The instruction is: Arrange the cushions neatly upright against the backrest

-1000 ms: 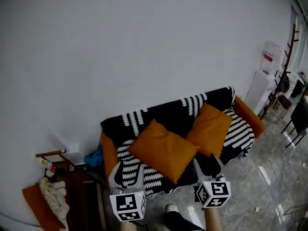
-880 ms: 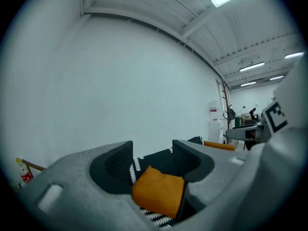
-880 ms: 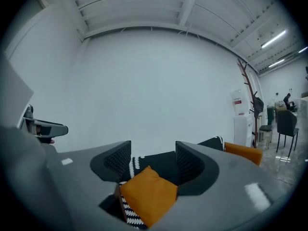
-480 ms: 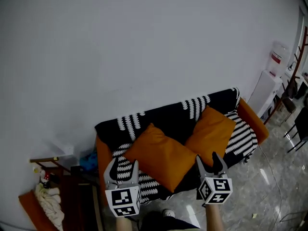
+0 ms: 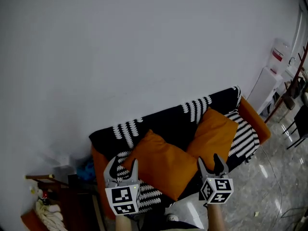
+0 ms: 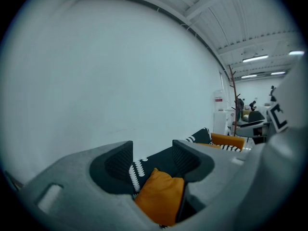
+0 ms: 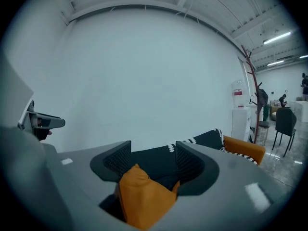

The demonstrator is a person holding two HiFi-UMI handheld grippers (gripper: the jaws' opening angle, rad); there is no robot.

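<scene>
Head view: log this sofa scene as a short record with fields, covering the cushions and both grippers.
sofa: orange, draped with a black-and-white throw
left cushion: orange, slumped askew, low on the sofa
right cushion: orange, tilted on a corner, leaning back on the throw
left gripper: jaws open, empty, short of the left cushion
right gripper: jaws open, empty
task state: neither cushion set straight yet

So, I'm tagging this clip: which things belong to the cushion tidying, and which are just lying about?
Job: left cushion, right cushion, sofa backrest, left hand-held gripper, right hand-held gripper, both open.
Lying about: water dispenser, coat stand, dark chair.
</scene>
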